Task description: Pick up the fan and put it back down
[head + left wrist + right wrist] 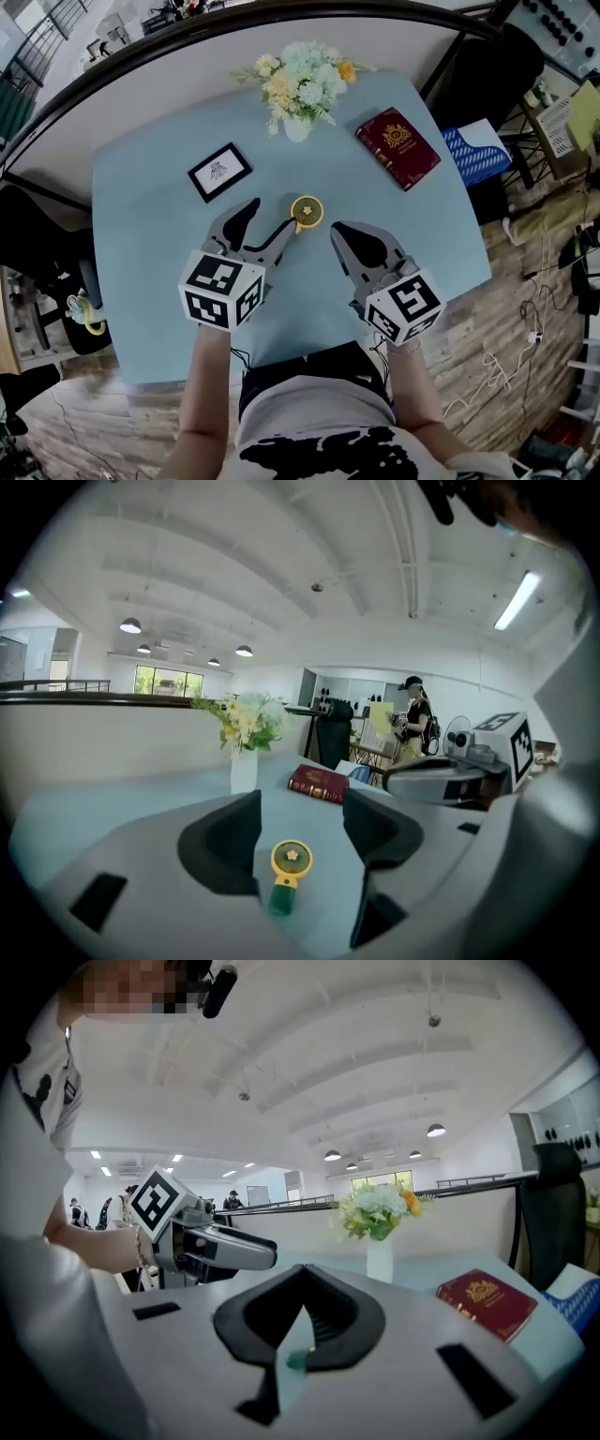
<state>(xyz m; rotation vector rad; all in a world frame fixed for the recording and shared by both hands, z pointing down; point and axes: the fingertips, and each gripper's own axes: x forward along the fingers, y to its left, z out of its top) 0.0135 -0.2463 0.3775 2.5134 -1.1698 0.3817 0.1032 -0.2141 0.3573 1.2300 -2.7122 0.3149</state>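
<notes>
The fan (pixel 307 212) lies flat on the pale blue table (pixel 150 187), near its middle. Its round yellow head faces up and its green handle slants back toward the person. It sits on the person's side of the vase of flowers (pixel 298 127), between a black-framed card (pixel 219 171) and a dark red book (pixel 398 146).

From where I stand, the left gripper (pixel 269 217) hangs above the fan's handle with its 2 jaws apart. From overhead, 1 jaw overlaps the handle. The left gripper view clears this up: the fan (pixel 291 860) shows small in the gap between the dark pads, resting on the table and touching neither. So the left gripper (pixel 302 803) grips nothing.

The right gripper (pixel 339 228) is held beside it, just to the right of the fan. The right gripper view shows its jaws (pixel 302 1274) meeting at the tips. Through the narrow slit below the tips I see a sliver of table and a speck of green, too small to identify.
</notes>
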